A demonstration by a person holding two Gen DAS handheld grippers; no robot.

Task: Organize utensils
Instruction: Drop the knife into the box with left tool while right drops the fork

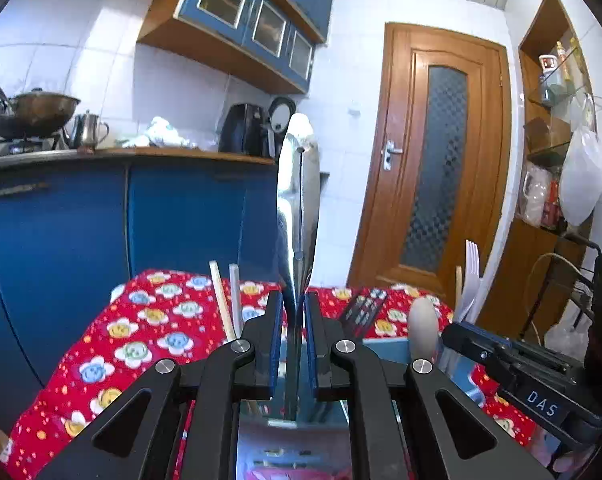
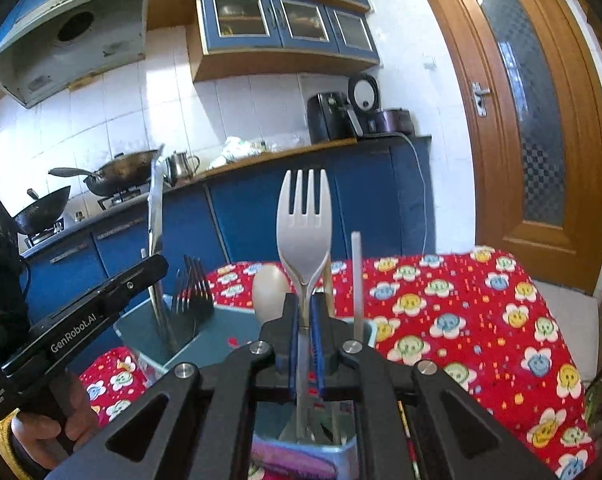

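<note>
Left claw (image 1: 293, 320): your jaws are closed on the shaft of a metal utensil (image 1: 298, 184), which stands upright, its shiny head high above the pads. Whether it is a spoon or a ladle, you cannot tell from this edge-on view.

Metal utensil, handling: likely stiff, fairly heavy and slick; judge the grip low on the flat shaft as sound, since polished steel can swivel between pads.

Holder (image 2: 141, 326): a pale blue container on the surface (image 2: 461, 320), which is draped in a red flowered cloth. It already carries metal forks (image 2: 193, 284), a pale spoon (image 2: 270, 292), and a straw (image 2: 356, 284).

Right claw (image 2: 305, 312): your jaws are pinched on the neck of a white plastic fork (image 2: 304, 224), tines up, its handle reaching down into the holder's near compartment.

Plastic fork, handling: probably light and slightly flexible; it needs little force, and a hold at the narrow neck keeps it from tilting.

Stage, as a judgement: both utensils stand over or in the holder, so you seem to be seating them among those already sorted.
</note>
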